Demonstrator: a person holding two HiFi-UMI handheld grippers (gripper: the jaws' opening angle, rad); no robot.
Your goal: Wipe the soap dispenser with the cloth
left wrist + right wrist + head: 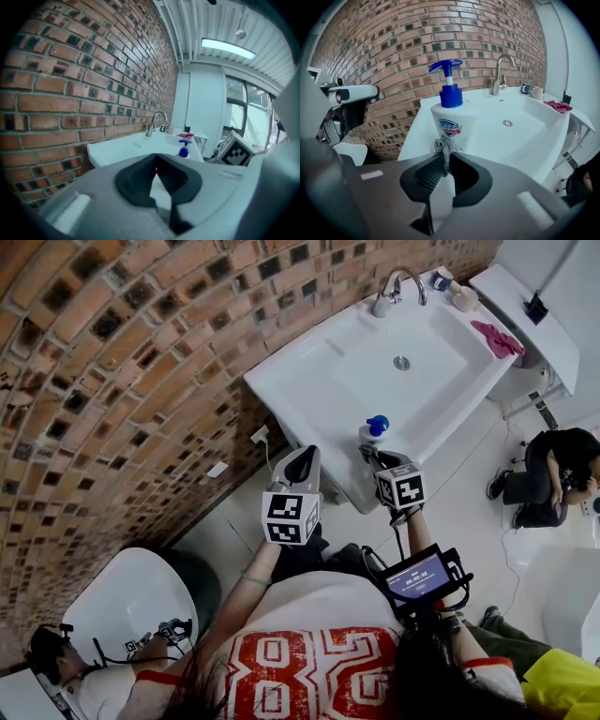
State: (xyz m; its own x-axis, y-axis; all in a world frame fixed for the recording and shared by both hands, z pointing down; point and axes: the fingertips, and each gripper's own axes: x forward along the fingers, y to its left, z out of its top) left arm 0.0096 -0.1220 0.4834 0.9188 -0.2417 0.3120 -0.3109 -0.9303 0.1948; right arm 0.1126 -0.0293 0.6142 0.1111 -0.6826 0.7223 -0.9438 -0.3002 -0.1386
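Soap dispenser (449,112): white bottle with a blue pump, upright on the near corner of the sink (309,381) rim. It stands at 12 o'clock of the right gripper, close ahead.
Cloth (442,149): small grey wad standing up out of the fingers. Its top is against or just short of the bottle's lower label; contact cannot be confirmed.
Right gripper (443,161): fingers clamped together on the cloth and pointed squarely at the bottle's front. Judged reason: the wad leads, so that fabric rather than fingers meets the plastic.
Left gripper (155,161): fingers closed tip to tip with nothing between them. It is held at 9 o'clock of the right gripper, aimed along the sink, with the bottle at about 1 o'clock and apart from it. Judged idle, as it is not bracing the bottle.
Arm pose: in the head view both forearms reach forward from the chest, with the grippers side by side just short of the sink's near edge.
Pink rag (497,338): lies on the sink's far ledge at 2 o'clock, well apart and not in use.
Risk, judged: the bottle is unbraced at the rim corner, so a firm wipe could slide or tip it.
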